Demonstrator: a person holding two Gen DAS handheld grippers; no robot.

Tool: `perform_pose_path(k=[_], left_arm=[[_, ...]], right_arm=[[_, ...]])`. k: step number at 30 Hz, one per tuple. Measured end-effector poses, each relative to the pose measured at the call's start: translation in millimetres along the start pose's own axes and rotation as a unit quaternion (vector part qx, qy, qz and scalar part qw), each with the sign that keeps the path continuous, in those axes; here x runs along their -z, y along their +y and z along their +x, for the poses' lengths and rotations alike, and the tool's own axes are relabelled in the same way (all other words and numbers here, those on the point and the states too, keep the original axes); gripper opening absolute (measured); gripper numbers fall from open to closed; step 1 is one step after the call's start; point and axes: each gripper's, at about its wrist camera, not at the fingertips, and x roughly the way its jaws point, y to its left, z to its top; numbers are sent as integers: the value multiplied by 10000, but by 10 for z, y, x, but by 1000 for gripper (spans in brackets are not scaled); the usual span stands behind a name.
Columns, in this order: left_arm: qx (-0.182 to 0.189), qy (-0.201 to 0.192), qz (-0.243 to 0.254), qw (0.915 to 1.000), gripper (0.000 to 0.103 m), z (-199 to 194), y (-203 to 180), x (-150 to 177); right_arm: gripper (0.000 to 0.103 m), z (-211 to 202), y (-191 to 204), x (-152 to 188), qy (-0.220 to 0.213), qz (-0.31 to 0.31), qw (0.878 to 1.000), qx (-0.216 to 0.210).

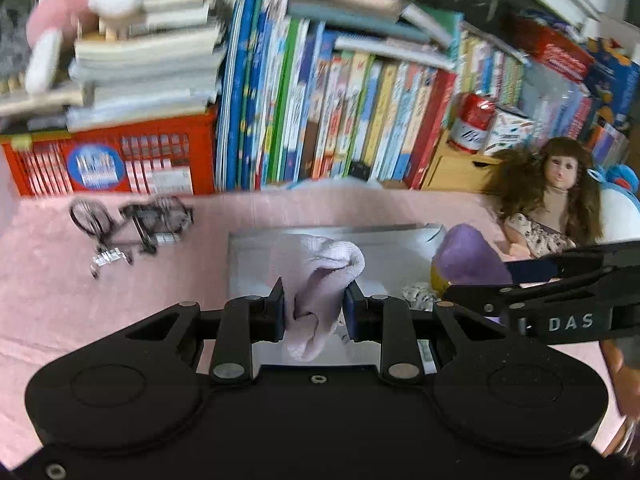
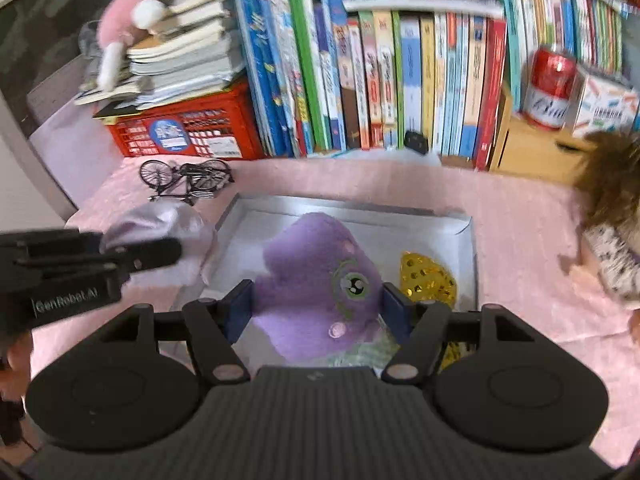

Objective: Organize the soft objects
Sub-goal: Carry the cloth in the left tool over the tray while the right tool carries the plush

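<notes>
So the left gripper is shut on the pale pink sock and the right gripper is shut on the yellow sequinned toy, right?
Not quite: the right gripper holds the purple plush toy; the yellow sequinned toy lies beside it, per the right wrist view. The left gripper does hold the pale pink sock.

Even indoor light, motion blur, fisheye-bent edges

Pink-clothed table [image 2: 360, 188]: silver tray [image 2: 460, 216], toy bicycle [image 2: 186, 178], doll [image 1: 554, 200].

We list: worktop [image 2: 500, 216] under pink cloth; upright books [image 2: 400, 80] along the back; red crate [image 2: 188, 132] bearing stacked books; wooden drawer unit [image 2: 532, 152] at right.
</notes>
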Motion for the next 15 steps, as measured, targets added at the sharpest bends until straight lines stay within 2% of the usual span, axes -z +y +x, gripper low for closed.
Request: perform_pose_path(k=[5, 12, 15], left_arm=[[-18, 392, -446, 9982, 26, 433, 109, -76], [-103, 632, -619, 9960, 26, 803, 216, -109], [8, 698, -709, 9950, 26, 880, 270, -105]], right_arm=[[70, 382, -43, -87, 249, 73, 9996, 108], [70, 703, -80, -95, 402, 165, 9990, 59], [70, 786, -87, -95, 472, 129, 9988, 86]])
